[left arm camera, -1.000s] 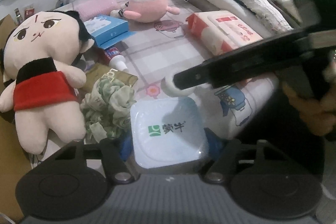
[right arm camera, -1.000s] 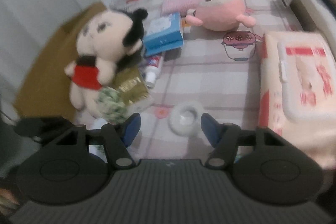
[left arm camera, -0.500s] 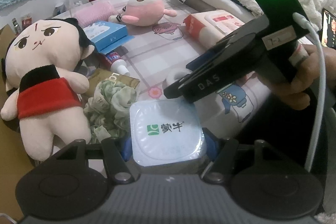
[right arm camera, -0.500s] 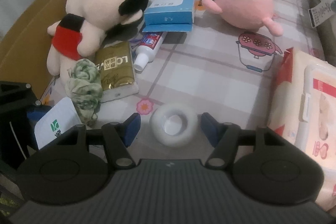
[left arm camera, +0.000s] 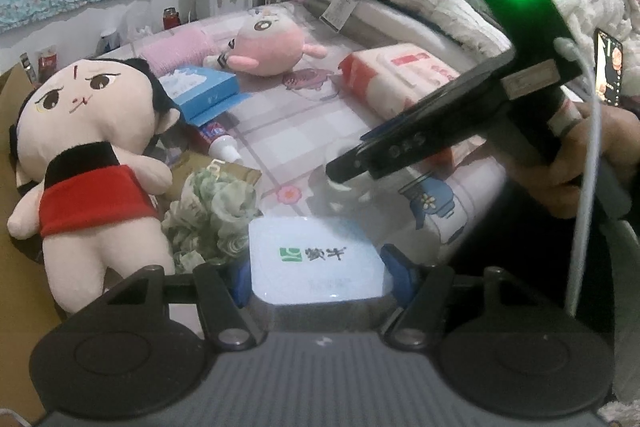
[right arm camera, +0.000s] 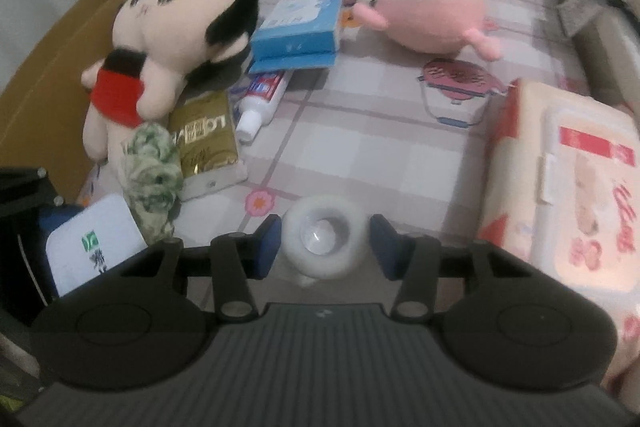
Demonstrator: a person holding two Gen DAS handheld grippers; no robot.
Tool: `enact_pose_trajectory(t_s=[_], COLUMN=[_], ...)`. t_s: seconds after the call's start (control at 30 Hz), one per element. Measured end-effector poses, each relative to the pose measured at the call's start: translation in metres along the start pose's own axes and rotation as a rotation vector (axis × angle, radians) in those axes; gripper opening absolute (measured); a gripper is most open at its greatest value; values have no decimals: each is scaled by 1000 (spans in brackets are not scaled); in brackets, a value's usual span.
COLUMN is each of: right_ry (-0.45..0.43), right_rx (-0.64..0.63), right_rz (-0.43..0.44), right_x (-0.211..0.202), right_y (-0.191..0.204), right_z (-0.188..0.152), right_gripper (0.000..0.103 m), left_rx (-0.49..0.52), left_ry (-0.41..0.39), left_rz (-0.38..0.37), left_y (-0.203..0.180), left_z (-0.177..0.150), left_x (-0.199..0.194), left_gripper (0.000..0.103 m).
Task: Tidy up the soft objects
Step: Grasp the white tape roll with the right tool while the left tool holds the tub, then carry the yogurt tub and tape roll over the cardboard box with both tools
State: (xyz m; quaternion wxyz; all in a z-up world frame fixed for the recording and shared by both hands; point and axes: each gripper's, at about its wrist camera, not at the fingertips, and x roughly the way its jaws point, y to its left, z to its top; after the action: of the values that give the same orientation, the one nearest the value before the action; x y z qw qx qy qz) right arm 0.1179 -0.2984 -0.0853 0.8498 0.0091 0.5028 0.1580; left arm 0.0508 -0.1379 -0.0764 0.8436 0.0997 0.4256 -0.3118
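Bracketing the white tape roll (right arm camera: 324, 245) on the checked sheet (right arm camera: 360, 155) so your right gripper (right arm camera: 324, 247) can lift it | jaws have just been closing, pads not yet touching | your left gripper (left arm camera: 316, 275) is clamping the white carton (left arm camera: 316, 259), keeping it clear.
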Motion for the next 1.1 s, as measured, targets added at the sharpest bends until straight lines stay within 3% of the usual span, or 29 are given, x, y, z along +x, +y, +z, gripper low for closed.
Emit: enact_pose_trajectory(t_s=[0.3,0.6,0.9,1.1], right_ry=[-162,-329,-411,-394], right_rx=[166,172,44,-35], right_rz=[16,79,244,325], right_x=[-60,-142,-179,-163], right_y=[-10,10,62,115], right_z=[-11,-7,49,108], right_gripper=[47,47,47,47], left_rx=[-12,-93,-253,-394], left_ry=[-81,-233,-376,-355], left_rz=[1,9,135,152], left_y=[-6,11,81,165], left_z=[6,20,33,44], left_x=[-37,-125,-199,-203], left_gripper=[64,64,64,61])
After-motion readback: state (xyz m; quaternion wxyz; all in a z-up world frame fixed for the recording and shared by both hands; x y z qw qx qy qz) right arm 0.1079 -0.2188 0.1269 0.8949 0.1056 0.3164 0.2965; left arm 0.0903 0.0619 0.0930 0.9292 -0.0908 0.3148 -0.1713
